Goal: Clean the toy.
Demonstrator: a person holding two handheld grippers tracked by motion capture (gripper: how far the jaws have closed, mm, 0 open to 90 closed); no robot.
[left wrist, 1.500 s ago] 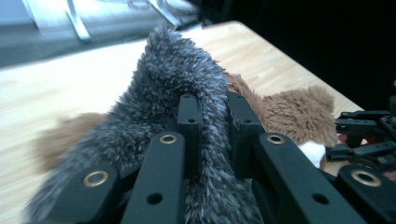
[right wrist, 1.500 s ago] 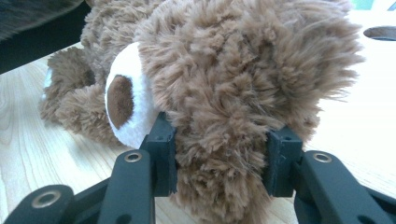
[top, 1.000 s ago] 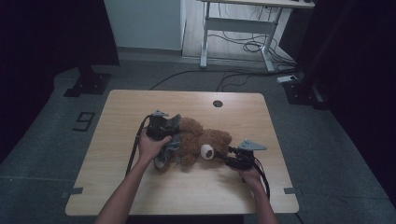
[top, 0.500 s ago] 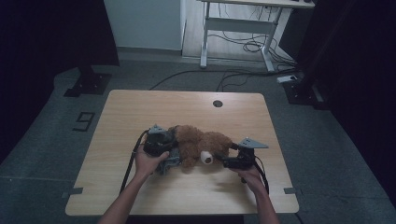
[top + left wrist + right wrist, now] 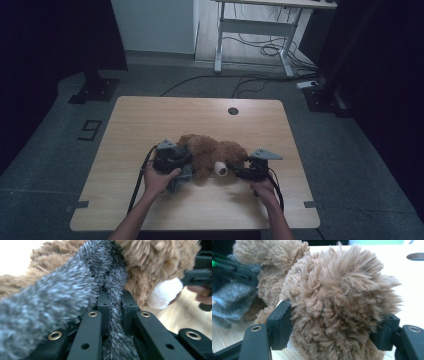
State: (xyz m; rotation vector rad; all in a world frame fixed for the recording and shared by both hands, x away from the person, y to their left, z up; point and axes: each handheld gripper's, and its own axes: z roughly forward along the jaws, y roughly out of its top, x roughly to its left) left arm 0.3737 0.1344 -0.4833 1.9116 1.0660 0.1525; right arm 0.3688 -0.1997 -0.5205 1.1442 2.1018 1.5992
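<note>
A brown teddy bear [image 5: 215,152] with a white muzzle [image 5: 165,293] lies on the wooden table [image 5: 150,120], near its front middle. A grey fuzzy cloth [image 5: 181,177] hangs at the bear's left side. My left gripper [image 5: 175,162] is shut on a fold of that grey cloth [image 5: 62,295], pinched thin between the jaws of the left gripper [image 5: 115,302]. My right gripper [image 5: 242,172] is at the bear's right end. Its jaws have just been closing, and the right gripper [image 5: 334,320] now presses on a thick tuft of the brown plush [image 5: 337,297].
A round cable hole [image 5: 233,111] sits at the table's far middle. Beyond the table stand a white desk frame [image 5: 260,20], loose floor cables [image 5: 260,80] and black stand bases [image 5: 95,90] on both sides.
My left hand has drawn toward the near edge with the grey cloth, and the bear has slid that way with it. The right hand has stayed where it was.
</note>
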